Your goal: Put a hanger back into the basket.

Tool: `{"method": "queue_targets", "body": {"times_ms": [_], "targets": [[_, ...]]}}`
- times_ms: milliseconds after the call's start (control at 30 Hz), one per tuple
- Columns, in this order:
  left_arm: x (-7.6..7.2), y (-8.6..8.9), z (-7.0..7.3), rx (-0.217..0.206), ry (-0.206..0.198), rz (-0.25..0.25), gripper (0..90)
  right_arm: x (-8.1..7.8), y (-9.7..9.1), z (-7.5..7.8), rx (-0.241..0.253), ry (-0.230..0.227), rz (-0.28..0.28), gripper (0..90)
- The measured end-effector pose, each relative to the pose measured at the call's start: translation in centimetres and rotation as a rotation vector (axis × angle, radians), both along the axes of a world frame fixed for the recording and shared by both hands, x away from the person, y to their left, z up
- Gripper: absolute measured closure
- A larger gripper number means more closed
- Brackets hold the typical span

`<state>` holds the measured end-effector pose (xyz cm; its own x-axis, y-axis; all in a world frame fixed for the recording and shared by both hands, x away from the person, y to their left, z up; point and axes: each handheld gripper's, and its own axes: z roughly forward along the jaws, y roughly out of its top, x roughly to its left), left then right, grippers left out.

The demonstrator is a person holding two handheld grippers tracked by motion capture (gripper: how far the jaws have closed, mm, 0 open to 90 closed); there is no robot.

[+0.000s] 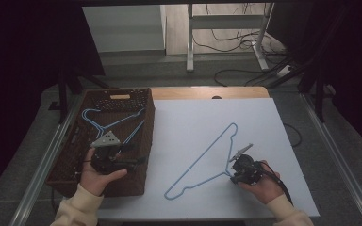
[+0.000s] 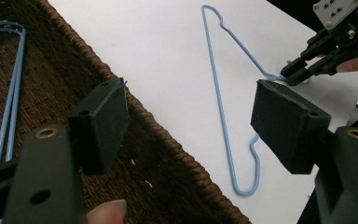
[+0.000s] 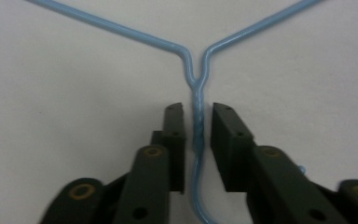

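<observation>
Straddling the thin blue wire hanger's (image 3: pixel 198 122) twisted neck, my right hand-held gripper (image 3: pixel 197 135) stands released, pads apart. My left hand-held gripper (image 2: pixel 191 126) gapes empty over the woven basket's (image 2: pixel 168 144) rim.

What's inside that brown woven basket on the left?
Blue wire hangers lie in the wicker basket. The hand holding the left claw covers the basket's near part, so more could be hidden there.

hanger (image 1: pixel 202 160) – light blue | basket (image 1: pixel 66 162) – dark brown weave | table (image 1: pixel 188 127) – white

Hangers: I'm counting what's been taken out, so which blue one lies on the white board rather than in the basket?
The hanger lying flat on the board, its neck between the right hand-held gripper's jaws; the others are in the basket.
</observation>
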<state>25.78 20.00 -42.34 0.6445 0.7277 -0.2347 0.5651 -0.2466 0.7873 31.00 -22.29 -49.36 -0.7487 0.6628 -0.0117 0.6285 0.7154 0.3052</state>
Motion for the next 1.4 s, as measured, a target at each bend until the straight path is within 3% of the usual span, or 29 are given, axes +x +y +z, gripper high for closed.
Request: {"method": "queue_targets", "body": {"times_ms": [133, 333, 400, 700, 1100, 1400], "targets": [[-0.1, -0.1, 0.0, 0.003, -0.003, -0.003, 27.5, 0.1, 0.2, 0.0, -0.017, 0.022, -0.015, 85.0], [-0.3, -1.3, 0.3, 0.012, -0.013, -0.029, 27.5, 0.4, 0.1, 0.1, 0.003, 0.047, -0.028, 85.8], [-0.4, -2.1, 0.5, 0.015, -0.019, -0.052, 27.5, 0.5, 0.0, 0.3, 0.026, 0.061, -0.03, 85.8], [-0.1, -7.2, 0.5, 0.064, -0.008, -0.175, 27.3, 0.4, 0.4, 1.8, 0.041, 0.027, -0.014, 85.9], [0.7, -12.3, -1.7, 0.119, 0.044, -0.262, 27.6, 0.3, 0.8, 2.7, 0.037, 0.013, 0.009, 85.8], [1.7, -16.3, -4.5, 0.159, 0.123, -0.304, 28.4, 0.2, 0.9, 3.2, 0.043, 0.002, 0.014, 85.8]]}}
